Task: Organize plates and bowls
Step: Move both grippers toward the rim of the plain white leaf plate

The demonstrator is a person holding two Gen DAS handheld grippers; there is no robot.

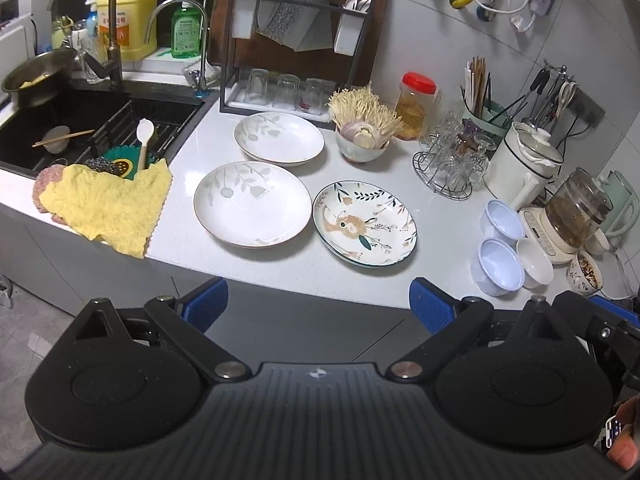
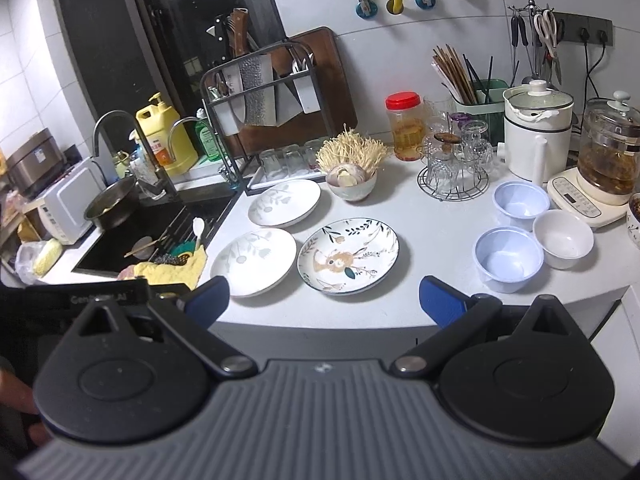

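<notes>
White and L-shaped, the surface [image 1: 420,280] runs along a tiled kitchen wall and carries everything in play. A dark sink [image 1: 72,128] sits far ahead to the left of the left hand-held gripper [image 1: 318,306], with a yellow cloth [image 1: 108,204] draped over its near edge.

Both hand-held grippers hang just off the front edge of the surface, over the cabinet front, jaws spread wide and holding nothing; the right hand-held gripper [image 2: 325,302] faces the plates from slightly further right.

Straight ahead of the left hand-held gripper lies a large white plate with a pale leaf print [image 1: 253,204]. Beyond it, further back, rests a second leaf-print plate [image 1: 279,138], well apart from the first. Just beside the near white plate, to its right, lies a flowered plate [image 1: 365,229], which appears to sit on another plate beneath it.

Ahead and to the right of the right hand-held gripper stand two pale blue bowls [image 2: 509,259], one behind the other, with a small white bowl [image 2: 563,238] just beside them on the right. Behind the plates, a bowl of mushrooms [image 1: 362,140] stands near a glass rack.
</notes>
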